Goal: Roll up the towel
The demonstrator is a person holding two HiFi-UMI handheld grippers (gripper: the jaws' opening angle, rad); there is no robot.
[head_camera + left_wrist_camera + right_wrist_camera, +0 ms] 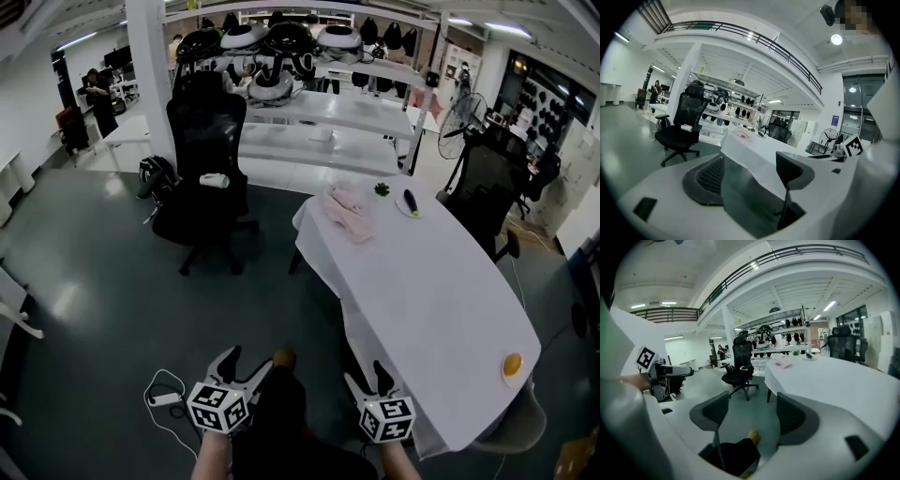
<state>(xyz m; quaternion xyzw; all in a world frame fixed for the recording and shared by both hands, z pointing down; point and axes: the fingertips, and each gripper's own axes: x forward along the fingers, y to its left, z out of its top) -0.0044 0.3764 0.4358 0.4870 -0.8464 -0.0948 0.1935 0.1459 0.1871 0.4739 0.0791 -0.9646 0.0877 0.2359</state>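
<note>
Pink towel [347, 211], crumpled and unrolled, at far end of white-clothed surface [431, 300].
Left gripper [246, 364], right gripper [366, 373]: fingers [792, 416] spread, empty, well short; rolling not begun, next move is closing on the towel.

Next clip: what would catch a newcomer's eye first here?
The long white-draped table dominates the right of the head view, with a crumpled pink towel lying at its far end. At the bottom edge, the left hand-held gripper and the right hand-held gripper hang open and empty, well short of the towel. A black office chair stands left of the table.
</note>
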